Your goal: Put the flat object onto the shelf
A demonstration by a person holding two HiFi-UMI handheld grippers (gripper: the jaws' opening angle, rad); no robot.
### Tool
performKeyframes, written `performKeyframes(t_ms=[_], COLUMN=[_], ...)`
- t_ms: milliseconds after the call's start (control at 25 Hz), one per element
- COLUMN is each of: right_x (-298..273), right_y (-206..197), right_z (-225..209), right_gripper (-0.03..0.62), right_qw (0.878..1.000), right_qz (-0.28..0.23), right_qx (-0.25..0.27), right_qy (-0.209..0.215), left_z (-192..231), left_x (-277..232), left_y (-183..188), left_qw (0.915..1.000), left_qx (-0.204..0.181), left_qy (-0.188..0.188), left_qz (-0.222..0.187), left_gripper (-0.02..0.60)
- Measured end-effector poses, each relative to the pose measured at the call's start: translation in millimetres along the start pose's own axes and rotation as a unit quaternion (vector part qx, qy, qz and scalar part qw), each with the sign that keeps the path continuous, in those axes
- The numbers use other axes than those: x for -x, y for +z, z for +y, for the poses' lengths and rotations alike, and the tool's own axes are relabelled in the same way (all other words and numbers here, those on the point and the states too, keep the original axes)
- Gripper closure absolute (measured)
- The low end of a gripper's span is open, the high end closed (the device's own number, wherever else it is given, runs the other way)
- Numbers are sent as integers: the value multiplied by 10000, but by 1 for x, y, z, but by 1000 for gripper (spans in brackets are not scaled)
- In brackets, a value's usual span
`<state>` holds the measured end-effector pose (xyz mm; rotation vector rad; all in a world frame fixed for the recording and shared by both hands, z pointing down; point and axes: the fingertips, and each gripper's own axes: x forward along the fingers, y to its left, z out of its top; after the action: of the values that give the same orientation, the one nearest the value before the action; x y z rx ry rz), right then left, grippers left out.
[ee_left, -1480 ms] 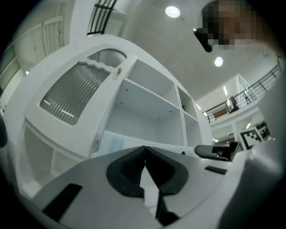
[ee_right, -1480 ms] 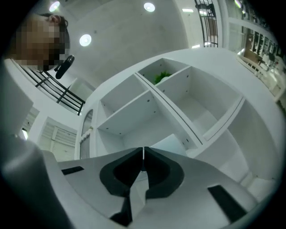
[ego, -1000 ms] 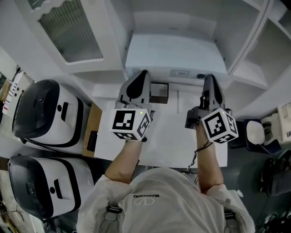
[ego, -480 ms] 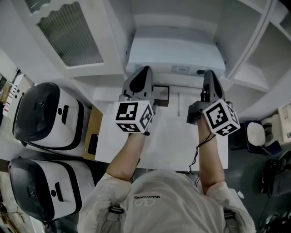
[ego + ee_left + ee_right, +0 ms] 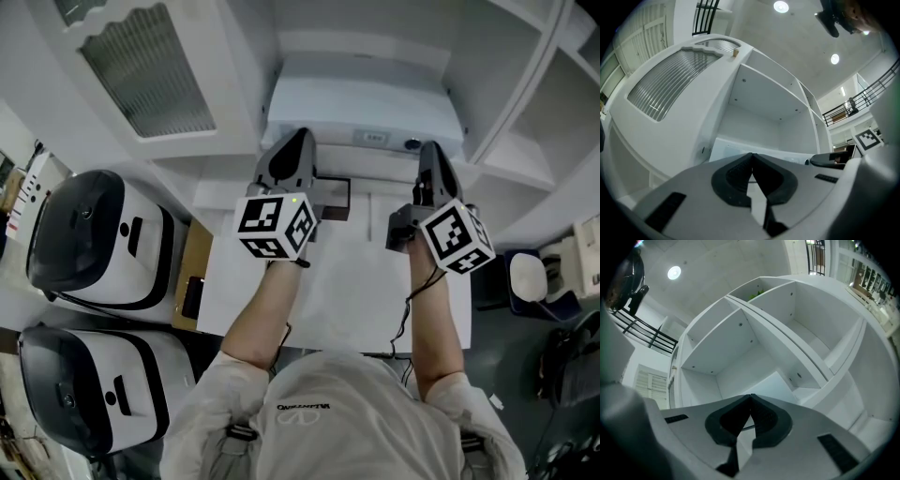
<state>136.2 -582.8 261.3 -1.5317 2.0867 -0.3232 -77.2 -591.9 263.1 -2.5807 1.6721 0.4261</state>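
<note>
The flat object (image 5: 361, 98) is a wide white slab with a small label on its near edge. It lies level in the white shelf's (image 5: 234, 56) middle opening. My left gripper (image 5: 298, 139) is shut on the left part of that near edge. My right gripper (image 5: 431, 150) is shut on the right part of it. In the left gripper view the jaws (image 5: 751, 155) meet, with the pale slab (image 5: 740, 147) stretching beyond them into the compartment. In the right gripper view the closed jaws (image 5: 750, 397) point at the same slab (image 5: 773, 383).
A white table (image 5: 328, 281) lies under my arms, with a small dark-framed box (image 5: 333, 197) at its far edge. Two white-and-black domed devices (image 5: 94, 234) (image 5: 84, 375) sit at the left. A ribbed-glass door (image 5: 141, 75) stands open at the left. More shelf compartments (image 5: 553, 112) are at the right.
Both grippers have moved forward, away from me, and the white slab has gone deeper into the shelf with them. Their jaws have stayed closed.
</note>
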Motion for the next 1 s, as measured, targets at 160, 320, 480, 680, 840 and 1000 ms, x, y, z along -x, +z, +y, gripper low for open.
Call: performKeyframes(t_ms=[160,320,480,680,840,1000], right_x=[18,46,69,89,102,111], right_y=[12,26,29,7,-4,-7], right_z=[-1,-1,2,-8,-20,-29], right_gripper=[583,583,583,585,585,585], right_qw=[9992,9972,9971,9975,9978,9978], right_qz=[-335,-647,-627,-289,-73,1], right_qx=[-233,-297,9,130,173,150], right_qy=[45,229,432,625,629,644], left_z=[-1,-21,-44,-42,-44,-52], left_x=[13,53,95,132,147,153], left_y=[5,17,1,-57,-83,-85], left_qw=[9999,9962,9923,9961,9968,9969], left_qx=[-17,-687,-868,-536,-464,-470], left_qy=[-16,-190,-735,-704,-556,-530], left_qz=[-151,-505,-494,27,326,351], left_gripper=[577,577,577,577,577,577])
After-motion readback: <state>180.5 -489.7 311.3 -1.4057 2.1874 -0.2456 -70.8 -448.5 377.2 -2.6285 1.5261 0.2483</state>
